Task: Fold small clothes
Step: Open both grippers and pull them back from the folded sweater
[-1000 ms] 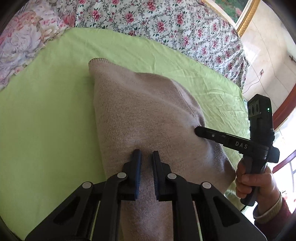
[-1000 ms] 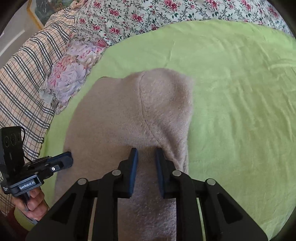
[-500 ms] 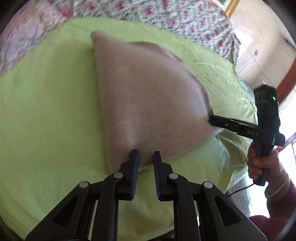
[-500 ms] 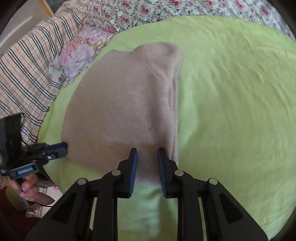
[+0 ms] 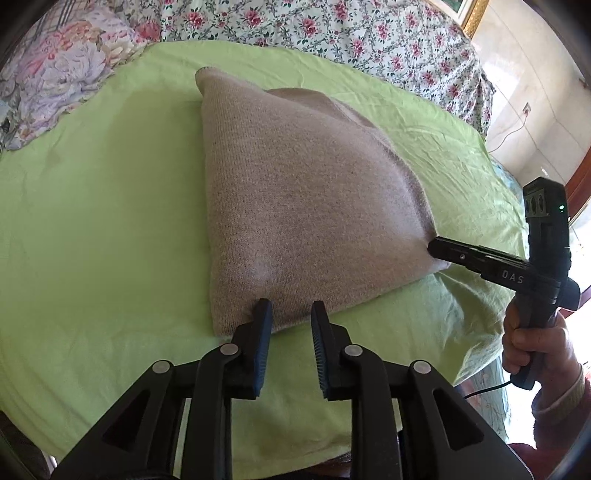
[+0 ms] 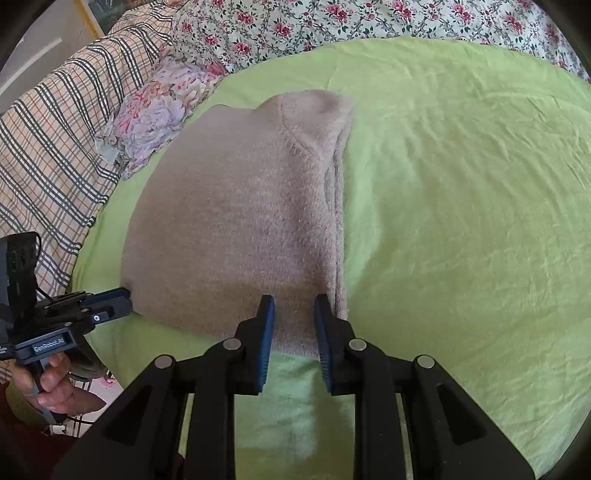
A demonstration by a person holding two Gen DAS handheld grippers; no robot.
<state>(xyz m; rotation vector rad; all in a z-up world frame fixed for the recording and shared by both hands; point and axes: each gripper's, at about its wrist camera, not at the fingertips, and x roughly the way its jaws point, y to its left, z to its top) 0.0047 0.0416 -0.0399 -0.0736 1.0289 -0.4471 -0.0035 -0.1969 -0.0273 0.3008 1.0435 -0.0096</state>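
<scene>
A beige knitted garment (image 5: 295, 206) lies folded on the green sheet (image 5: 92, 221); it also shows in the right wrist view (image 6: 236, 221). My left gripper (image 5: 290, 314) is open at the garment's near left corner, its fingertips straddling the hem. My right gripper (image 6: 293, 308) is open at the near right corner, the hem between its fingers. The right gripper shows in the left wrist view (image 5: 439, 251) touching the garment's right corner. The left gripper shows in the right wrist view (image 6: 118, 301) at the left corner.
A floral bedspread (image 5: 332, 33) lies beyond the green sheet. A floral pillow (image 6: 159, 110) and a plaid blanket (image 6: 48, 140) lie to the left. The bed's near edge (image 6: 295, 387) is just below the grippers. A wall with a cable (image 5: 517, 129) is at the right.
Both grippers pulled the garment's near part back over itself toward the bed's near edge, laid it flat, then opened and let go of the hem.
</scene>
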